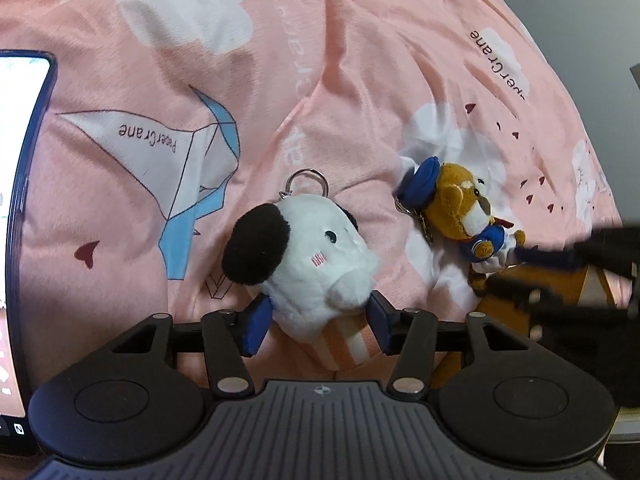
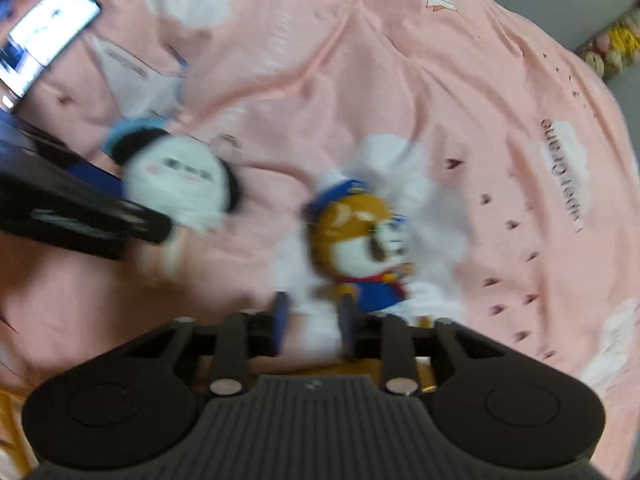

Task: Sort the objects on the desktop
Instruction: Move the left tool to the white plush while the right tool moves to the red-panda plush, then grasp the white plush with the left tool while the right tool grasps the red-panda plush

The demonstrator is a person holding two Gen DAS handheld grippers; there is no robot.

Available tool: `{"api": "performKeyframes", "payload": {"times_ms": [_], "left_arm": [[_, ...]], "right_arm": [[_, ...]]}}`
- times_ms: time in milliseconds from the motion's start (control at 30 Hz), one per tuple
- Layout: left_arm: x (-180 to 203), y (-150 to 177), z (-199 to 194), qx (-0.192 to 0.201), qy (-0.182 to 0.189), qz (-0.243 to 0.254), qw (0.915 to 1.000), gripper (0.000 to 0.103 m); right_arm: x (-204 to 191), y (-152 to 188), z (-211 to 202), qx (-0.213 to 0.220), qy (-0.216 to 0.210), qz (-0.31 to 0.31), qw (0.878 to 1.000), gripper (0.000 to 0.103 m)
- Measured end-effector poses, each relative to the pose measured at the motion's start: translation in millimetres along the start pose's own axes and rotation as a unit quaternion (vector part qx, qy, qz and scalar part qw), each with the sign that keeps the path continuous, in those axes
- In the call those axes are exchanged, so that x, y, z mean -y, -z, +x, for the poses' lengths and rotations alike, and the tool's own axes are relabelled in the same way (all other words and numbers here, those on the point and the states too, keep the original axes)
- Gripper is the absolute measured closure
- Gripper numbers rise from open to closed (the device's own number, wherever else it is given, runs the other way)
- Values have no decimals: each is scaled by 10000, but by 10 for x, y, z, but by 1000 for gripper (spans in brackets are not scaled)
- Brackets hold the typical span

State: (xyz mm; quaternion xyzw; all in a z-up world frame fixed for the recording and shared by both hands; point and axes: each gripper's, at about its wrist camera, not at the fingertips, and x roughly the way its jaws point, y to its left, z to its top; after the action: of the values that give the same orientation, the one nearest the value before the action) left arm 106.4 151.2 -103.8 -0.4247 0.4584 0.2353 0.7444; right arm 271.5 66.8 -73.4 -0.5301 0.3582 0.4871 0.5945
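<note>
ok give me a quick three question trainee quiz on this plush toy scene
1. True or false: the white plush dog has a metal ring at its head.
2. What colour is the cap on the brown plush? A) red B) blue C) green
3. Fill in: the left gripper has its blue pads on either side of the white dog's ______ body.

Key: 1 true. 2 B. 3 striped. The toys lie on the pink blanket, and the right gripper sits just below the brown plush.

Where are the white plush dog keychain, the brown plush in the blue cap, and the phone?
white plush dog keychain (image 1: 320, 256), left wrist view, cheek.
brown plush in the blue cap (image 1: 460, 204), left wrist view, head.
phone (image 2: 52, 28), right wrist view, lit screen.
</note>
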Motion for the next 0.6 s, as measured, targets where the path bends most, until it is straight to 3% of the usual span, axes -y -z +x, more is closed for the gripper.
{"api": "performKeyframes", "payload": {"times_ms": [100,167,267,333,400,600], "left_arm": [[-18,-8,1,-8,50,76,10000,44],[-26,-19,1,-15,80,130,9999,44],[-12,-23,3,0,87,224,9997,44],[0,-30,6,6,88,260,9996,44],[4,-35,13,28,94,281,9996,44],[54,11,56,176,35,567,9982,42]], "right_arm": [[118,-84,137,-245,232,-424,9985,67],[202,-156,228,-417,151,-600,9972,65],[312,-291,418,-724,-53,-781,9943,52],[368,-359,528,-863,-157,-789,9930,36],[409,-415,649,-1026,-261,-747,9916,33],[383,-468,980,-1373,-233,-584,9885,48]]}}
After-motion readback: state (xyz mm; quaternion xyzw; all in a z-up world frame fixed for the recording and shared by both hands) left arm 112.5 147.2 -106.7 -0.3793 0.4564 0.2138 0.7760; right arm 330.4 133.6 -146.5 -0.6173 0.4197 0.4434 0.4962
